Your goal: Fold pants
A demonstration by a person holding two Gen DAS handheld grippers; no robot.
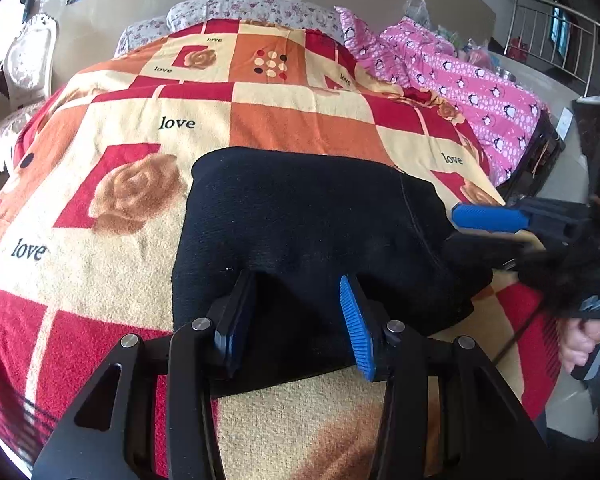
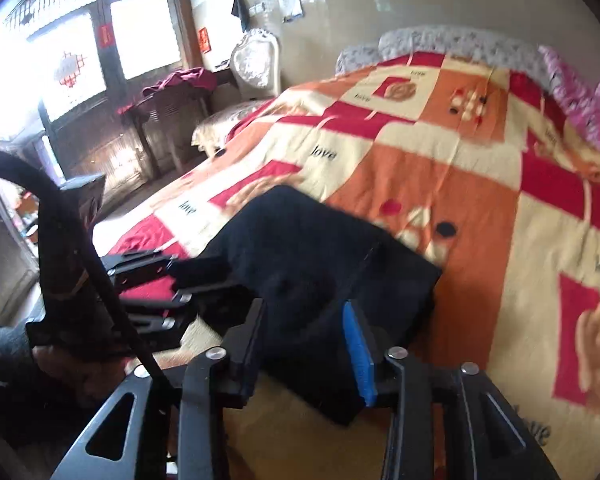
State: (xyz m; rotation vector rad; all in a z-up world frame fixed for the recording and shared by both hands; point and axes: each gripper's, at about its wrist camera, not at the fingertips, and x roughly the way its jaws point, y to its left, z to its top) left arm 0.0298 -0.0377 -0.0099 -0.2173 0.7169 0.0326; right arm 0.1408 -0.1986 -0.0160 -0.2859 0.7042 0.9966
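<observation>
Black pants (image 1: 300,216) lie folded into a thick rectangle on the checked bed blanket (image 1: 120,128). My left gripper (image 1: 296,300) is open, its jaws standing wide apart over the near edge of the pants. My right gripper (image 2: 304,320) is open too, its jaws over the near right corner of the pants (image 2: 320,264). In the left wrist view the right gripper (image 1: 488,226) reaches in from the right with its blue pad above the pants' right edge. In the right wrist view the left gripper (image 2: 172,280) sits at the pants' left side.
A pink penguin quilt (image 1: 472,84) lies bunched at the bed's far right, floral pillows (image 1: 252,8) at the head. A white chair (image 2: 256,60) and a dark table (image 2: 168,108) stand left of the bed. The blanket's near edge (image 1: 300,432) is under my left gripper.
</observation>
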